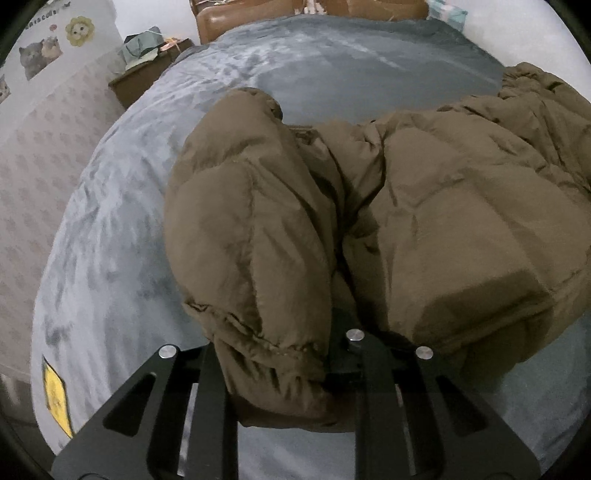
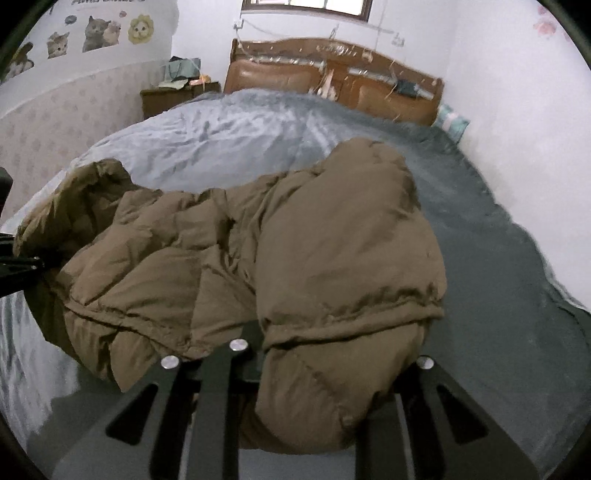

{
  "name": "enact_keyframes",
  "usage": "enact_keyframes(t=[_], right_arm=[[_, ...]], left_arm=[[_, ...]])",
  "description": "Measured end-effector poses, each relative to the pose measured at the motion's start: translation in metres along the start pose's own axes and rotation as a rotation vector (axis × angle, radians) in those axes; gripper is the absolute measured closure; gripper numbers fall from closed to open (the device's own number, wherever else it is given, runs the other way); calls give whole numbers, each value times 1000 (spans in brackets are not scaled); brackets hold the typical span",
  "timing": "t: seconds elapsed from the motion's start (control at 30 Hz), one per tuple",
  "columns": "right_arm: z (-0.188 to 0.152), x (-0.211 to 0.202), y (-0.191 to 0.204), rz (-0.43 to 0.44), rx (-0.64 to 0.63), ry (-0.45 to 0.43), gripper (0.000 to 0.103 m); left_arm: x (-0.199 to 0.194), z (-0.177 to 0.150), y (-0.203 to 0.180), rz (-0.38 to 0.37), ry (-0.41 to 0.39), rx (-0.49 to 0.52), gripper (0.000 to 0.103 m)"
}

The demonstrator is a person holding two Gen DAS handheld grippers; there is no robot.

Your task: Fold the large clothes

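A puffy brown down jacket [image 1: 443,203] lies bunched on the bed. In the left wrist view a thick sleeve-like roll of it [image 1: 240,229] runs down between my fingers, and my left gripper [image 1: 291,365] is shut on that cuffed end, lifted off the blanket. In the right wrist view the same jacket [image 2: 166,266] spreads to the left. My right gripper [image 2: 299,369] is shut on another padded end with an elastic hem [image 2: 351,306]. Fabric hides both sets of fingertips.
A grey-blue blanket [image 1: 295,66] covers the bed, with a brown headboard [image 2: 332,74] at the far end. A dark nightstand [image 2: 166,99] with clutter stands by the left wall, which has cat stickers [image 2: 96,33]. A black piece of gear [image 2: 18,269] shows at the left edge.
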State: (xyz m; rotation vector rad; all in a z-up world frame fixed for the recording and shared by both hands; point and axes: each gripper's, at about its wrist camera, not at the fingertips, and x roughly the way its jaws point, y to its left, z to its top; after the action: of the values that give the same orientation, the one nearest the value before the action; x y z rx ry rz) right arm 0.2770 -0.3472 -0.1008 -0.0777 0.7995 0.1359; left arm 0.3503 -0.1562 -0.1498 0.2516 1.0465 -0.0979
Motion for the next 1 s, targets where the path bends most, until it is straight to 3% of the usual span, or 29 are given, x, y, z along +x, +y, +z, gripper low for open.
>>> enact_keyframes(t=[0.27,0.4,0.47,0.67,0.8,1.0], right_arm=[[-65,-61,-39,-103,38,3,84],[-97,-64,-59,-147,75,39,84],[-110,-58,-62,-153,77,60,84],[-124,-47,-55,-174,69,69,83],[-128,-38,-58,-161,78,89,80],[-129,-26,-57,-161,68,102,76]], left_arm=[[-45,-44,-59,-84,-65,22,86],[-58,-59,-84,-107,-75,19,86],[-40,-62,-84,-99,-67,7,86],[-11,-65,-71,-92,-22,-43,83],[-12,-84,-71,-55,-20,-20,79],[-7,-81,-75,-56,-11,-25,75]])
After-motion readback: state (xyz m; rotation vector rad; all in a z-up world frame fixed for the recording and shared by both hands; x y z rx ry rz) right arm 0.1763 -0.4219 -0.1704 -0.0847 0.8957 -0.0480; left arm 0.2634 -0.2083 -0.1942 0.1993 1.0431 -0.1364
